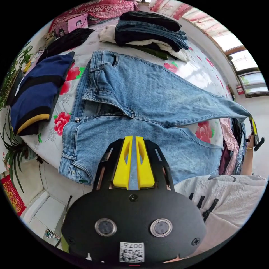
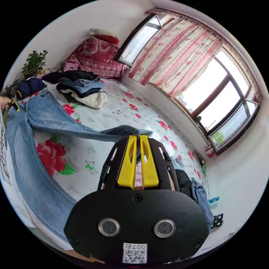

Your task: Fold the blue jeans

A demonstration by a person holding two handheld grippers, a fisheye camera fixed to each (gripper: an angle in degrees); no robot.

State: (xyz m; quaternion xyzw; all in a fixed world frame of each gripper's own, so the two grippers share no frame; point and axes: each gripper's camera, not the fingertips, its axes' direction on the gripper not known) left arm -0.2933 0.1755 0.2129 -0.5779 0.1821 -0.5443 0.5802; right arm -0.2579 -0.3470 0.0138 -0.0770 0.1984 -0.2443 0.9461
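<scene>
You are in a home bedroom: a bed under a white rose-printed sheet (image 2: 123, 112), red-flowered curtains (image 2: 179, 56) over a wide window, stacked folded clothes (image 1: 151, 30), and a leafy green potted plant (image 2: 33, 63).

Left tongs (image 1: 133, 137) body covering part of blue jeans (image 1: 140, 112) near leg; right tongs (image 2: 138, 136) hiding hem pinch point.

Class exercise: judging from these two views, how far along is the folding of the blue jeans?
Done: the blue jeans lie spread on the floral bed, fly open, legs apart. In hand: the right gripper is shut on one leg's hem, lifting it; the left gripper looks shut over the other leg. Left: no fold is made yet.
</scene>
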